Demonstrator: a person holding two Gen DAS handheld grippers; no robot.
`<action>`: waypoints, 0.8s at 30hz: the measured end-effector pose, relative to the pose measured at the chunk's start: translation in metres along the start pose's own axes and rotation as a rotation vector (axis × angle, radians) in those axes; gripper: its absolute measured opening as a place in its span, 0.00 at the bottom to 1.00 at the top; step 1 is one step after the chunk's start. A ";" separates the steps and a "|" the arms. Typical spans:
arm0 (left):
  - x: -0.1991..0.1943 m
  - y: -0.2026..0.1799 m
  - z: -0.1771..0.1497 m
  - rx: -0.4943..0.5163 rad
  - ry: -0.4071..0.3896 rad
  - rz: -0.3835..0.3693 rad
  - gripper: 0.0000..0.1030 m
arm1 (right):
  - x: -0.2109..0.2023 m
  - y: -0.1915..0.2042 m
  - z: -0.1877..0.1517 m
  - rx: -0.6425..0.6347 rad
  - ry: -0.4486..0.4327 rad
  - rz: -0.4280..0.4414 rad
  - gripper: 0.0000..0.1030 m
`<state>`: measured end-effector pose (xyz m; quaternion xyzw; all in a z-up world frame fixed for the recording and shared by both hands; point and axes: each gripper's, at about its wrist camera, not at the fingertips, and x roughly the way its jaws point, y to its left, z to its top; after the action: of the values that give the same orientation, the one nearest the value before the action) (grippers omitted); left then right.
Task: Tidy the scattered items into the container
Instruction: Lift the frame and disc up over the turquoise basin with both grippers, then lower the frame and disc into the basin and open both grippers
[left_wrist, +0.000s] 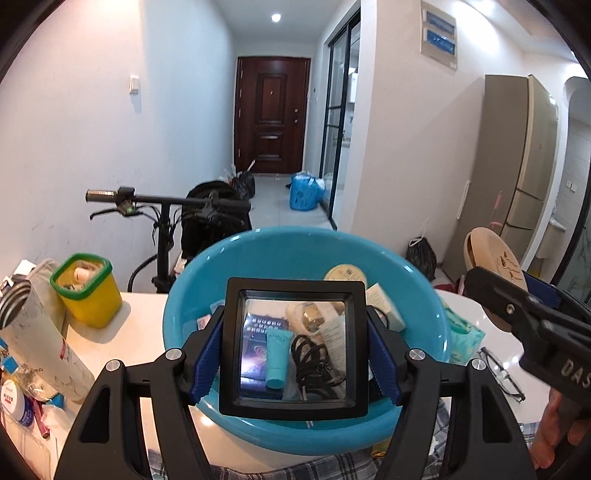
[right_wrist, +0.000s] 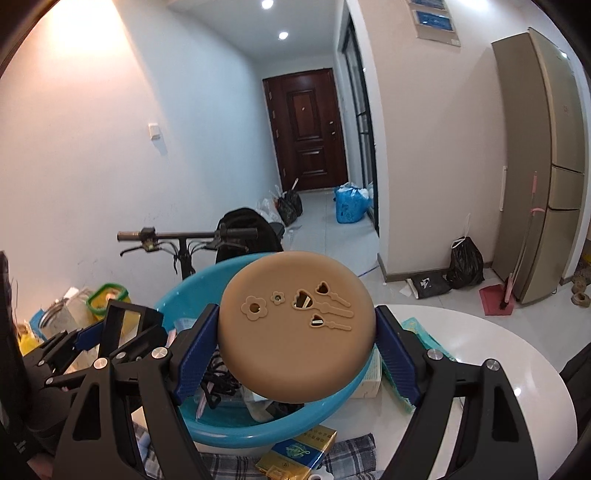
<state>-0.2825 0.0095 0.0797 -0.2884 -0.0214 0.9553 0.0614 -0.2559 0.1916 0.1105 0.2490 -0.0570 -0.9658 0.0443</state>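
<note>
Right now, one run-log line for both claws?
left claw: shut on black square-framed mirror | right claw: shut on round tan plastic case | both over blue plastic basin

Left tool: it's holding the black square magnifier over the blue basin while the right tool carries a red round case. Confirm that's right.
Not quite. The round case in the right tool is tan, not red, as the right wrist view shows. The rest stands: the left tool holds the black square magnifier over the blue basin.
</note>
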 end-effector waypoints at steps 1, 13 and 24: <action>0.005 0.001 -0.001 -0.005 0.012 -0.003 0.70 | 0.003 0.001 -0.002 -0.009 0.012 0.002 0.79; 0.041 0.012 -0.015 -0.031 0.117 -0.001 0.70 | 0.037 0.001 -0.018 -0.006 0.126 0.031 0.79; 0.061 0.013 -0.024 -0.037 0.182 -0.007 0.70 | 0.057 -0.006 -0.029 0.014 0.196 0.020 0.79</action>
<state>-0.3211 0.0048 0.0253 -0.3749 -0.0344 0.9244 0.0609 -0.2918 0.1881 0.0570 0.3419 -0.0618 -0.9359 0.0576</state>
